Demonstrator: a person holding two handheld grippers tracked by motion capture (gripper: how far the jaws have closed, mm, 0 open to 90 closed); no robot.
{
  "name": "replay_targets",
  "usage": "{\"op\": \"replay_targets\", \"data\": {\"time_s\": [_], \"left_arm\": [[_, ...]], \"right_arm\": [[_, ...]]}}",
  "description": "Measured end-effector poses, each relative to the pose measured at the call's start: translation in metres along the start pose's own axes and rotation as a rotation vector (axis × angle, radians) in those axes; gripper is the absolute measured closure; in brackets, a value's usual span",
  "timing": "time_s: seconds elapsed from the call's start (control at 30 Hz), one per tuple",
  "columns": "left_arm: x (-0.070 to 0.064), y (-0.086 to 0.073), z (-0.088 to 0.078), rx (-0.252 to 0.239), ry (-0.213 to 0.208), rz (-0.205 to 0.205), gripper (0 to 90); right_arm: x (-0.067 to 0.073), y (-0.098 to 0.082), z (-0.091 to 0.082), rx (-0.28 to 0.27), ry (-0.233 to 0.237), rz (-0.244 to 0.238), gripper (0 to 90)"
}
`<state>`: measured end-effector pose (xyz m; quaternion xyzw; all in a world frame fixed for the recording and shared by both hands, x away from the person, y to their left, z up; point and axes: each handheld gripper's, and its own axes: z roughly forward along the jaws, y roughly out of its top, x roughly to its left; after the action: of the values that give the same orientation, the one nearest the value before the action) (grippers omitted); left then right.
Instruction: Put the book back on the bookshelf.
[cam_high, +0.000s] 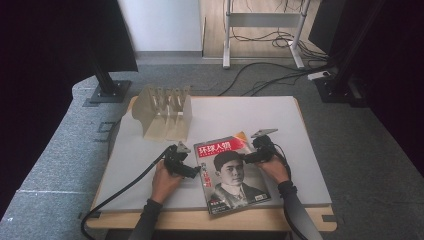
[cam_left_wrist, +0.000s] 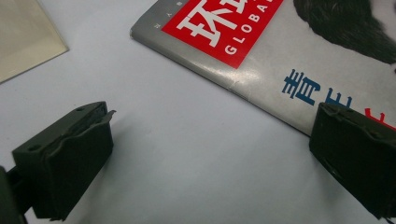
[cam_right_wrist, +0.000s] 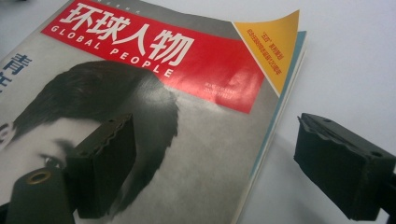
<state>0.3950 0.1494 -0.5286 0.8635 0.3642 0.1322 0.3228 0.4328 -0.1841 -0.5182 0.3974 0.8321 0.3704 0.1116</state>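
Roughly centred on the near half of the desk (cam_high: 295, 130), a magazine (cam_high: 234, 172) lies flat, cover up, turned a little so its spine runs toward the person's left hand. Cover: red masthead band with white characters and "GLOBAL PEOPLE", an orange corner flash, a black-and-white portrait below.

Left tool (cam_high: 192, 172): held low at the magazine's left edge, about halfway down the spine. In the left gripper view its jaws stand spread wide; one sits over bare white desk surface, the other over the cover's edge beside blue characters. Nothing pinched; whether the far jaw touches the cover I cannot tell.

Right tool (cam_high: 246, 160): at the magazine's right edge, near the upper right corner. In the right gripper view the jaws are spread and straddle the open page edge, one jaw over the portrait, the other over the desk just beside the pages. Pads do not press on the paper. Upper corner of the cover curls up slightly there.

Behind the magazine, toward the far left of the desk, a pale slotted file rack (cam_high: 164, 111) stands upright, well apart from both tools. Black cables trail from each tool toward the near desk edge.
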Motion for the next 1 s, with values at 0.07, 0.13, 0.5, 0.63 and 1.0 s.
{"op": "replay_targets", "data": {"time_s": [0.07,0.13,0.5,0.63,1.0], "left_arm": [[0.000,0.000,0.000,0.000,0.000,0.000,0.0],[0.000,0.000,0.000,0.000,0.000,0.000,0.0],[0.000,0.000,0.000,0.000,0.002,0.001,0.0],[0.000,0.000,0.000,0.000,0.002,0.001,0.0],[0.000,0.000,0.000,0.000,0.002,-0.001,0.0]], "right_arm": [[0.000,0.000,0.001,-0.001,0.000,0.002,12.2],[-0.001,0.000,0.003,-0.001,0.002,0.019,12.4],[-0.003,0.003,0.012,-0.022,0.023,0.103,21.0],[-0.005,0.001,0.004,-0.001,0.027,0.137,33.4],[-0.001,0.000,-0.012,-0.007,0.123,0.131,48.5]]}}
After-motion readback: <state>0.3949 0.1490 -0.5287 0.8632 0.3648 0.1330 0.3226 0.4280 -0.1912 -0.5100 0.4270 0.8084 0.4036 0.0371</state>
